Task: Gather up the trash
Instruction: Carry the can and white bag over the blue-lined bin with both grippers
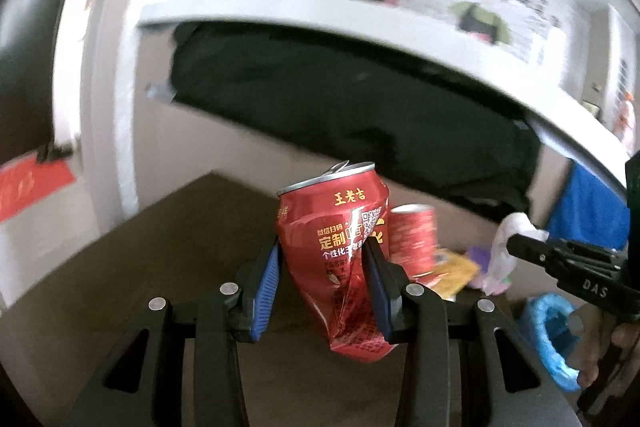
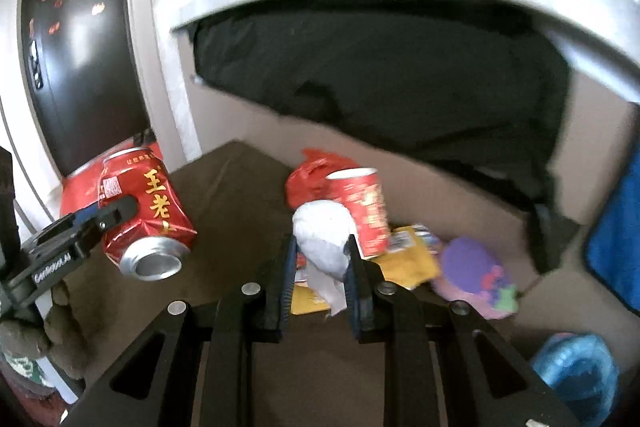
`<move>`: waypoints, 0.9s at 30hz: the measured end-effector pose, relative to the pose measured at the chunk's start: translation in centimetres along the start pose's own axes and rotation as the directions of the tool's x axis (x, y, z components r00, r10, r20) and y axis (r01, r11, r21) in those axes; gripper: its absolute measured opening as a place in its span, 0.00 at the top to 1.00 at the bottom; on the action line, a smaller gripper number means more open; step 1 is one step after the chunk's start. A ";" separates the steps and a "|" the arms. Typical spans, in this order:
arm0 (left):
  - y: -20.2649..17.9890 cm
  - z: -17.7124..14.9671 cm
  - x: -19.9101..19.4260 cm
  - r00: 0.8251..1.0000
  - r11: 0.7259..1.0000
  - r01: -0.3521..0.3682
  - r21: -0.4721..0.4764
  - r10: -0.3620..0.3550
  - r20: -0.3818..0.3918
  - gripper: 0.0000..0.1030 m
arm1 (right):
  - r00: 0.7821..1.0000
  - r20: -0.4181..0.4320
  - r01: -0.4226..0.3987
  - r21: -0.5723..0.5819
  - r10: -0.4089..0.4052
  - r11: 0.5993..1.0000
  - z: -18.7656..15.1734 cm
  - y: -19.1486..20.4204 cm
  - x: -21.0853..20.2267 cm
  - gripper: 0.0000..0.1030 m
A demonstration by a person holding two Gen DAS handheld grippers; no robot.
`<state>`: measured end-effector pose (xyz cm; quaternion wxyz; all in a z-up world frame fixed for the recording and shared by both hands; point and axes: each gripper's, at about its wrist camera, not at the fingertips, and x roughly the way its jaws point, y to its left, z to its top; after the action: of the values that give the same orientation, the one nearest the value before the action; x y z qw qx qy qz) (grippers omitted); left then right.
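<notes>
My left gripper (image 1: pixel 324 283) clamps a crushed red aluminium drink can (image 1: pixel 340 251), clear of the brown tabletop (image 2: pixel 240 195). My right gripper (image 2: pixel 320 279) pinches a crumpled white paper tissue (image 2: pixel 324 235), jaws nearly closed. Neither is binned yet. Left on the table: an upright red can (image 2: pixel 366 211), red plastic bag (image 2: pixel 308 175), yellow wrapper (image 2: pixel 412 263), purple-pink foam piece (image 2: pixel 480 275). Blue-lined bin (image 2: pixel 576 375) sits low right; table edge between, air above it open.

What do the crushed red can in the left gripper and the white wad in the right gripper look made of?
Crushed red can: thin metal, probably aluminium, with a glossy printed skin, sharp creases and a bare silver base.
White wad: soft matte tissue or paper, crumpled, with a loose tail hanging below; it could be thin plastic.
</notes>
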<state>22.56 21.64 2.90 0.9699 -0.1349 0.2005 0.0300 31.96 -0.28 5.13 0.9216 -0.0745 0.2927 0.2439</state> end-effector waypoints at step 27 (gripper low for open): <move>-27.2 -2.5 -4.7 0.959 0.914 0.278 0.295 -0.283 -0.025 0.59 | 0.946 0.174 0.222 0.260 -0.272 0.940 -8.6 -18.5 -20.5 0.81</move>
<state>20.31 -5.20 9.31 0.9751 -0.0156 0.1724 -0.1383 22.20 -27.15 9.83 0.9727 0.0256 0.2102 0.0954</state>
